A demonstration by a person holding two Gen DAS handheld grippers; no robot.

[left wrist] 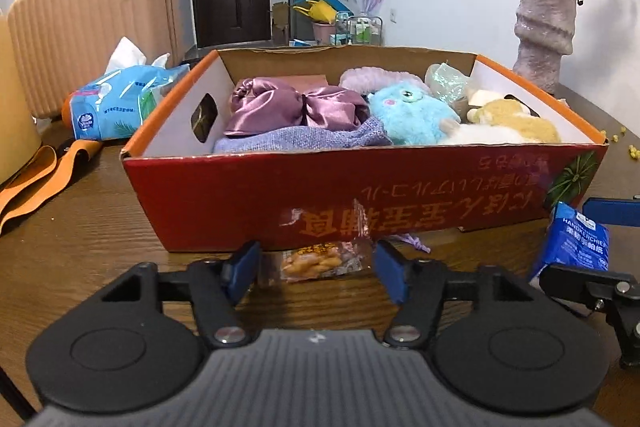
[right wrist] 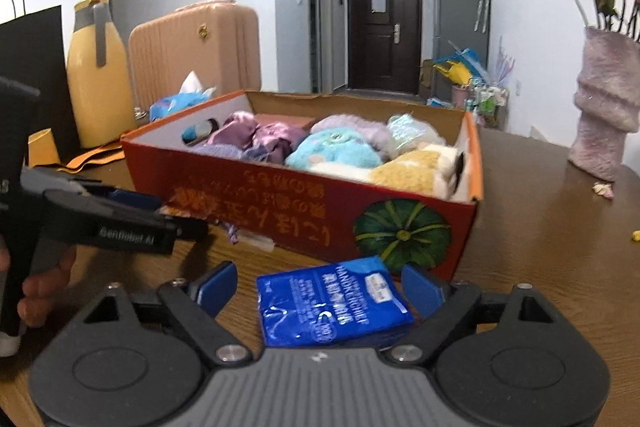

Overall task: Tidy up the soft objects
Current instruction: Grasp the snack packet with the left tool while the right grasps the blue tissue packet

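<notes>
A red cardboard box (left wrist: 224, 203) on the wooden table holds soft things: a purple satin bundle (left wrist: 280, 105), a lilac knit cloth (left wrist: 296, 139), a blue plush (left wrist: 408, 113) and a yellow-white plush (left wrist: 516, 125). My left gripper (left wrist: 316, 267) is open just before the box, with a clear snack packet (left wrist: 320, 259) lying between its fingers. My right gripper (right wrist: 320, 287) is open around a blue handkerchief tissue pack (right wrist: 332, 303) on the table; the pack also shows in the left wrist view (left wrist: 576, 243). The box (right wrist: 280, 211) shows in the right wrist view too.
A blue tissue packet (left wrist: 120, 103) and an orange strap (left wrist: 36, 179) lie left of the box. A pink suitcase (left wrist: 92, 23) stands behind them. A pink vase (left wrist: 544, 27) with dried roses stands at the right. A yellow jug (right wrist: 96, 75) and a black bag (right wrist: 32, 75) stand at far left.
</notes>
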